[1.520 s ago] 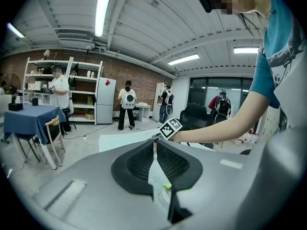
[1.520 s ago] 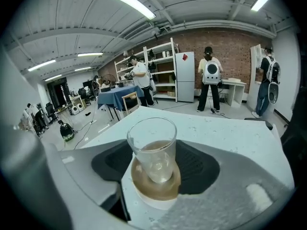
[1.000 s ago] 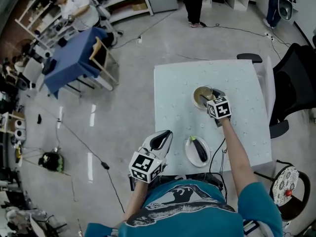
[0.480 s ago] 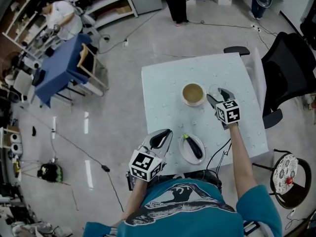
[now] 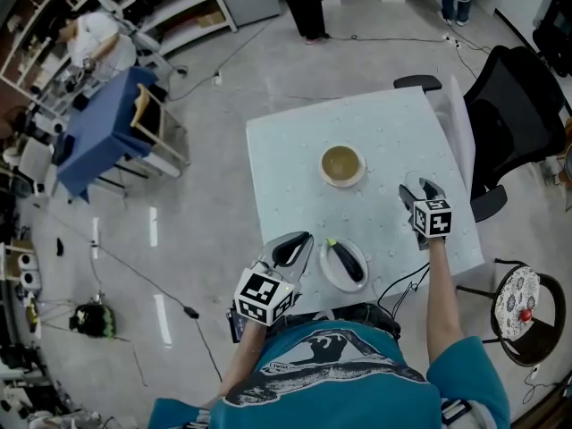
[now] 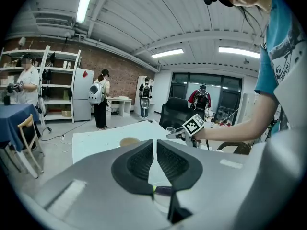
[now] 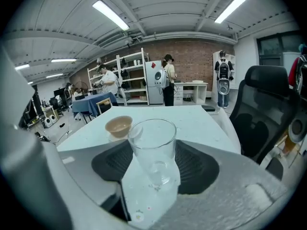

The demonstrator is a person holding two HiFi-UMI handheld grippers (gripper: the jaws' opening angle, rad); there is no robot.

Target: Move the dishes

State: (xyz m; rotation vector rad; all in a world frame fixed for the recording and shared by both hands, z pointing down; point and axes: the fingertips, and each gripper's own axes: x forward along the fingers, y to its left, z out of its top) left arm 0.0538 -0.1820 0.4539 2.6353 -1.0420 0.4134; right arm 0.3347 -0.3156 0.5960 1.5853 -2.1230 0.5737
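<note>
A tan bowl (image 5: 342, 164) on a saucer stands mid-table on the white table (image 5: 286, 168). Near the front edge a white plate (image 5: 332, 277) carries a dark eggplant (image 5: 349, 262). My right gripper (image 5: 419, 189) is at the table's right side, right of the bowl. It is shut on an upright clear glass (image 7: 152, 147) that stands between its pads. The bowl (image 7: 119, 125) shows beyond the glass, to the left. My left gripper (image 5: 298, 244) hovers by the table's front left corner, left of the plate. Its jaws (image 6: 156, 153) are shut with nothing in them.
A black office chair (image 5: 514, 105) stands close to the table's right side. A round patterned stool (image 5: 517, 315) is at the near right. A blue-covered table (image 5: 98, 123) with a wooden chair is off to the left, cables lie on the floor, and people stand at the back.
My right gripper has moved from beside the bowl to the right and nearer the front edge, carrying the glass. The left gripper has stayed put.
</note>
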